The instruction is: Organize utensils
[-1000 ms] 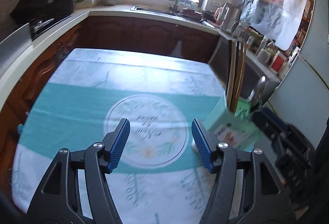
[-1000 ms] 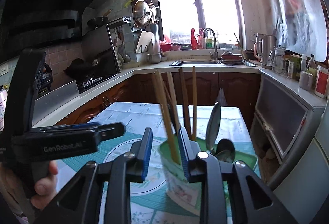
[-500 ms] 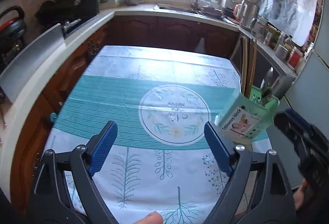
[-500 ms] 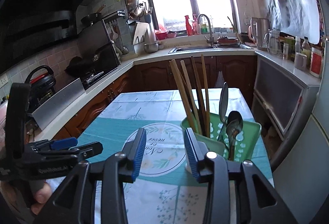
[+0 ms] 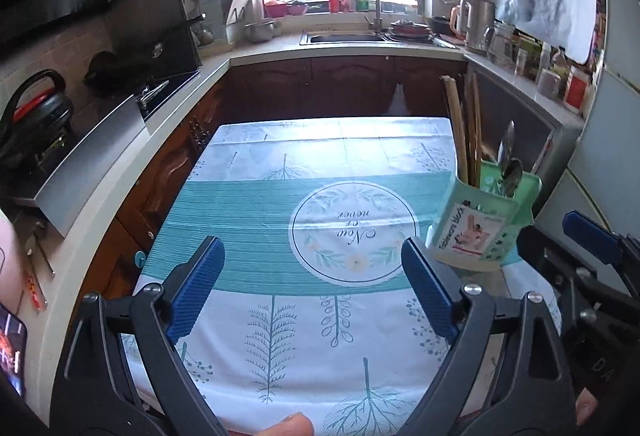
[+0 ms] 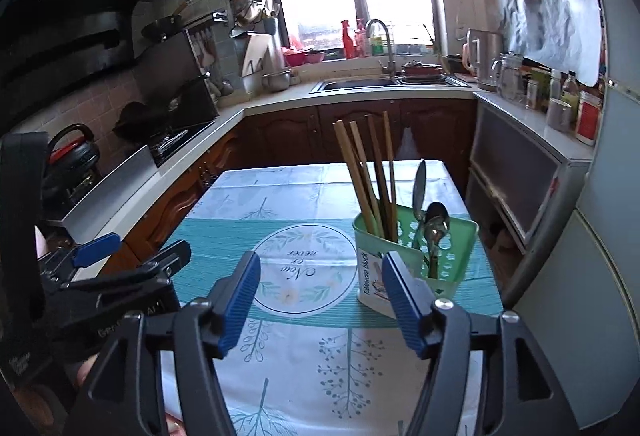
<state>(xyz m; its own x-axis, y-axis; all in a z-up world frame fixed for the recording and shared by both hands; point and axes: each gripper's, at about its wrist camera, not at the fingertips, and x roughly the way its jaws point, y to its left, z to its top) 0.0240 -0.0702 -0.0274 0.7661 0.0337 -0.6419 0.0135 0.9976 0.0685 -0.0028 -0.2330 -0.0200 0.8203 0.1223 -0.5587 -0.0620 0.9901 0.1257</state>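
Holder: I saw the pale green plastic utensil holder (image 6: 416,260) standing upright near the right edge of the surface, on the teal band of the leaf-print tablecloth (image 5: 320,164).
Contents: four long wooden chopsticks (image 6: 370,176) leaned in its left compartment; the steel spoons (image 6: 434,232) stood in the right one.
Right gripper (image 6: 320,292): I had just been opening its jaws; nothing sat between them, and the holder was just ahead of the right pad.
Left gripper (image 5: 316,284): its jaws had just been opening too, wide over bare cloth.
Risk: I judged the holder top-heavy and close to the edge; a brush from the right pad could tip it off, spilling the spoons.
Right view only: it showed both compartments and the perforated wall plainly.
Left view only: it showed the printed label's picture and the cloth's near hem.
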